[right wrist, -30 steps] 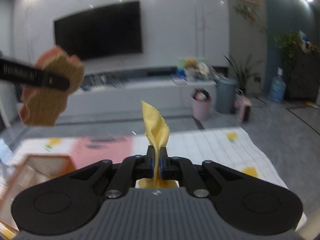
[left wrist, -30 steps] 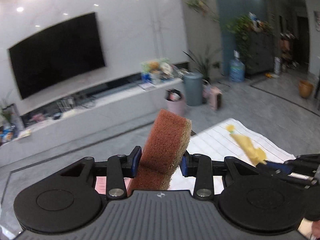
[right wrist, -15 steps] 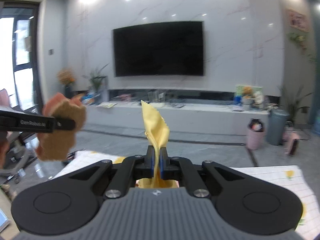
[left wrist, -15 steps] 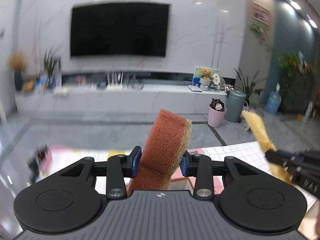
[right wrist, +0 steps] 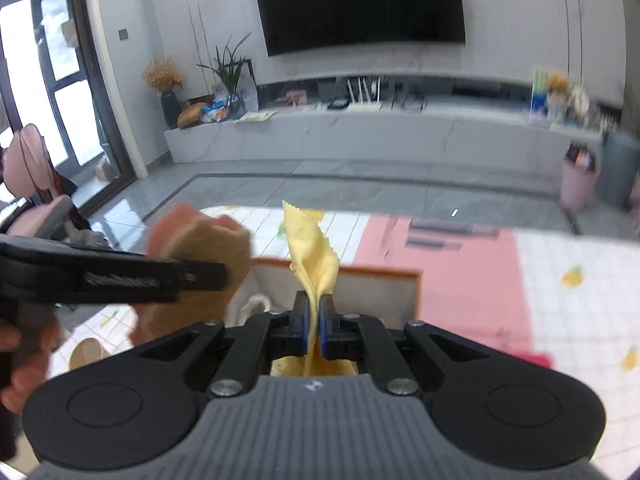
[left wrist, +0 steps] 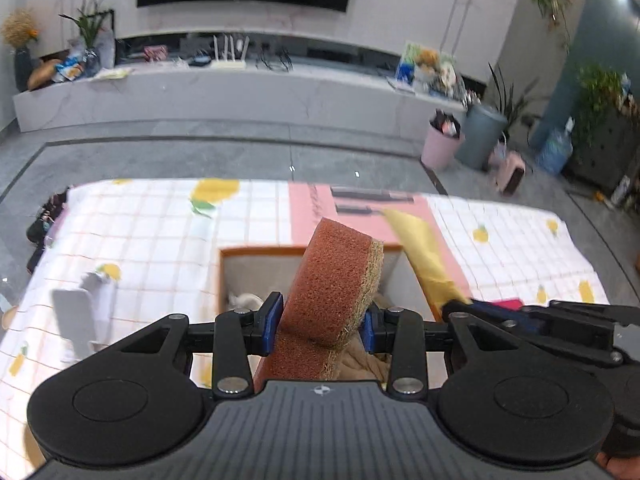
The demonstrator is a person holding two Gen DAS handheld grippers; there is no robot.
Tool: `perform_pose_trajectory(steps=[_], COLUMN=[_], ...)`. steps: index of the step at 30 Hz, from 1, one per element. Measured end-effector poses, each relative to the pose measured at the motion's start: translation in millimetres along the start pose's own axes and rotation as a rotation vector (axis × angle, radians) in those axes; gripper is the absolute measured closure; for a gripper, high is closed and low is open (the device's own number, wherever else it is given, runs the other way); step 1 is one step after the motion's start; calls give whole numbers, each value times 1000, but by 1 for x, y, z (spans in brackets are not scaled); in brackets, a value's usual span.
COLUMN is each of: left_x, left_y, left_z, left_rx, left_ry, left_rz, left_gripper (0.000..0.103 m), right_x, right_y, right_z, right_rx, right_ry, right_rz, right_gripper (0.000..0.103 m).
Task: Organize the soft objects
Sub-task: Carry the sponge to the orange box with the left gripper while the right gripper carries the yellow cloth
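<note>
My left gripper (left wrist: 320, 326) is shut on a thick brown-orange sponge (left wrist: 332, 280) with a tan scouring edge, held upright. Below it stands an open box (left wrist: 240, 254) with an orange rim, and beige soft items (left wrist: 366, 358) lie inside. My right gripper (right wrist: 314, 328) is shut on a yellow cloth (right wrist: 310, 240) with a zigzag edge that sticks up from the pads. In the left wrist view the yellow cloth (left wrist: 424, 248) and the right gripper (left wrist: 464, 305) hang over the box's right side. In the right wrist view the sponge (right wrist: 204, 252) shows at the left, above the box rim (right wrist: 380, 274).
The box sits on a table under a white checked cloth with lemon prints (left wrist: 140, 232). A pink sheet (left wrist: 312, 216) lies behind the box. A pale grey object (left wrist: 76, 316) rests on the table's left. A person's hand (right wrist: 16, 364) shows at the left edge.
Both views have swung down from the wall and TV toward the table. The open box now lies under both grippers. The sponge and the cloth stay gripped as before.
</note>
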State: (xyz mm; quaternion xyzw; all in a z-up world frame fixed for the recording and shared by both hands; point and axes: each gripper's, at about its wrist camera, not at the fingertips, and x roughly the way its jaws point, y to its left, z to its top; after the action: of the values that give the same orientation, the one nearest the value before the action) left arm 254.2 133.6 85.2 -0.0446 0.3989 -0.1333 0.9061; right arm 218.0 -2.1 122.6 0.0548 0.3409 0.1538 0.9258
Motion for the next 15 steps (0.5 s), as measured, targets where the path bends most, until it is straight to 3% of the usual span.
perform_pose_trajectory(steps=[3,7,15], left_x=[17,44,76], left_y=[-6,-16,-31], left_z=[-12,-16,-31], left_rx=[2,35,159], left_ry=[22,56,96], left_rz=[-10,29,205], left_gripper=[59,59,59], right_x=[9,15,19], right_y=[-3,-15,-41], right_z=[-16,-29,-37], right_rx=[-8,-21,-47], right_ry=[10,9,-18], right_rz=[13,24,33], right_gripper=[101,101,101])
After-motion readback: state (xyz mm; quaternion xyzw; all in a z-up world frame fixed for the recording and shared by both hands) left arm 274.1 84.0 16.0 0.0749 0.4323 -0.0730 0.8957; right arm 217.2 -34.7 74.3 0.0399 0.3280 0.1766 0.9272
